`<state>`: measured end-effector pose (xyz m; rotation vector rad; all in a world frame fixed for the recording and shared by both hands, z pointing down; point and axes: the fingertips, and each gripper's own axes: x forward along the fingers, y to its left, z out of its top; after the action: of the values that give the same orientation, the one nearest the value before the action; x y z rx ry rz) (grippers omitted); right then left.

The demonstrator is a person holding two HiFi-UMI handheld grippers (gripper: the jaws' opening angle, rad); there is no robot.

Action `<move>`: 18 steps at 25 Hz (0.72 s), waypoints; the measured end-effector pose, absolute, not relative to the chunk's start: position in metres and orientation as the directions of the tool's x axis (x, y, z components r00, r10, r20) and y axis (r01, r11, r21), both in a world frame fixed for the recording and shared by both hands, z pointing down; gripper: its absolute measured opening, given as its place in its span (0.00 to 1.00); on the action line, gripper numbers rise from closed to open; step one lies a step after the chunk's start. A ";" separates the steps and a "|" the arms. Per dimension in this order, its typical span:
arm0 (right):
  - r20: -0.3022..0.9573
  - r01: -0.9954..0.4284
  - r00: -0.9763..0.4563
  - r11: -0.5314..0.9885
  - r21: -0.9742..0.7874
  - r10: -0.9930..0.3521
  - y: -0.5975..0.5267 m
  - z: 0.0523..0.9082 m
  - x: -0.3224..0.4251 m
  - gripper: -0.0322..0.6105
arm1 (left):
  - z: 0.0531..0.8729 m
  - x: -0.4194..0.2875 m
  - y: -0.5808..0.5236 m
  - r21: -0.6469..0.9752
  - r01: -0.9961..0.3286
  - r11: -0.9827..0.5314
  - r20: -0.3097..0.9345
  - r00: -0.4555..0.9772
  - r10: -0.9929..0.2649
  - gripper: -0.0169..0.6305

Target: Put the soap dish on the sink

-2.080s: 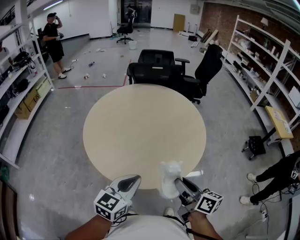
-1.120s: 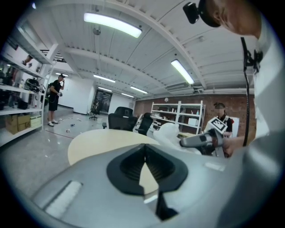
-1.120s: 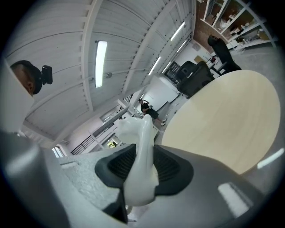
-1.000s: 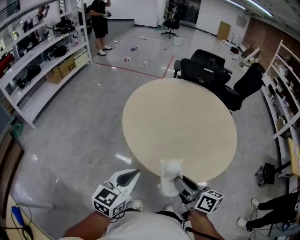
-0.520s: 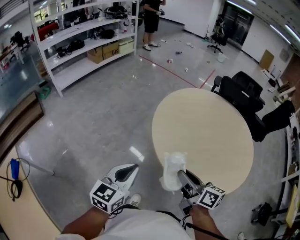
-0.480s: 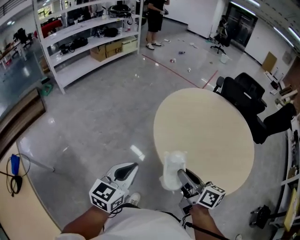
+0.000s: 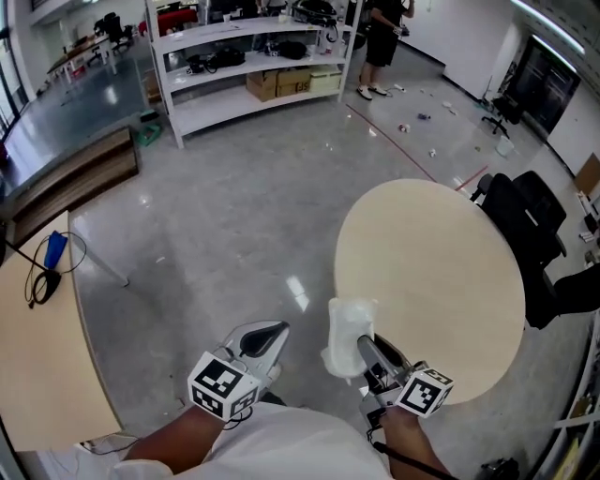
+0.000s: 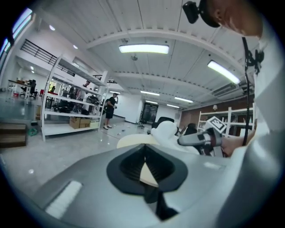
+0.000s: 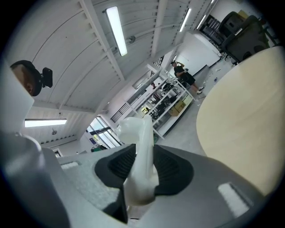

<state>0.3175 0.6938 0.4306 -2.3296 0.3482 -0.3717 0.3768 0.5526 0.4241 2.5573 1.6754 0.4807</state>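
The soap dish point(image 7: 349, 330) is a white, translucent moulded piece, held up on edge above the floor just off the near rim of the round beige table point(image 7: 431, 272). My right gripper point(image 7: 362, 345) is shut on it; in the right gripper view the soap dish point(image 9: 141, 147) stands clamped between the dark pads of the right gripper point(image 9: 143, 168). My left gripper point(image 7: 265, 335) hangs beside it on the left, shut with nothing in it. In the left gripper view the left gripper point(image 8: 143, 159) has its pads together, and the soap dish point(image 8: 165, 132) shows to the right. No sink is in view.
White shelving point(image 7: 253, 56) with boxes stands at the back, a person point(image 7: 382, 28) beside it. A wooden desk point(image 7: 37, 366) with a cable and a blue item point(image 7: 53, 248) is at the left. Black office chairs point(image 7: 530, 216) sit beyond the table. Grey polished floor lies between.
The head view has swung left: the table slid to the right, and the shelving and wooden desk came into sight. Both grippers keep their pose, and the dish stays clamped.
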 end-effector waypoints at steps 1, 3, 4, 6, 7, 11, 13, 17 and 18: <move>0.162 -0.153 0.914 -0.685 -0.712 -0.372 0.692 0.432 0.315 0.25 | 0.425 0.370 0.549 0.205 0.879 -0.431 0.232 0.384 0.894 0.04; 0.158 -0.186 0.897 -0.677 -0.712 -0.413 0.686 0.433 0.309 0.25 | 0.429 0.359 0.540 0.208 0.857 -0.472 0.236 0.424 0.874 0.04; 0.156 -0.204 0.888 -0.674 -0.710 -0.433 0.682 0.432 0.306 0.25 | 0.431 0.353 0.535 0.210 0.845 -0.491 0.240 0.442 0.864 0.04; 0.150 -0.236 0.871 -0.666 -0.707 -0.468 0.676 0.431 0.301 0.25 | 0.434 0.343 0.528 0.212 0.824 -0.526 0.249 0.475 0.844 0.04; 0.147 -0.248 0.864 -0.661 -0.708 -0.482 0.675 0.431 0.298 0.25 | 0.435 0.337 0.526 0.212 0.815 -0.540 0.253 0.488 0.835 0.04; 0.143 -0.285 0.836 -0.641 -0.713 -0.530 0.667 0.433 0.289 0.25 | 0.436 0.318 0.520 0.206 0.786 -0.582 0.260 0.530 0.807 0.04; 0.140 -0.302 0.820 -0.628 -0.717 -0.554 0.661 0.436 0.283 0.25 | 0.435 0.308 0.514 0.199 0.774 -0.602 0.259 0.550 0.794 0.04; 0.143 -0.335 0.783 -0.604 -0.724 -0.605 0.651 0.440 0.273 0.25 | 0.439 0.291 0.501 0.207 0.728 -0.653 0.270 0.599 0.754 0.04; 0.143 -0.343 0.775 -0.599 -0.723 -0.616 0.649 0.440 0.270 0.25 | 0.441 0.286 0.499 0.211 0.718 -0.664 0.274 0.608 0.745 0.04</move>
<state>0.2696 0.6494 0.4398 -2.2579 0.7095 -0.4991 0.2861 0.4992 0.4409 2.7454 1.2508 0.5247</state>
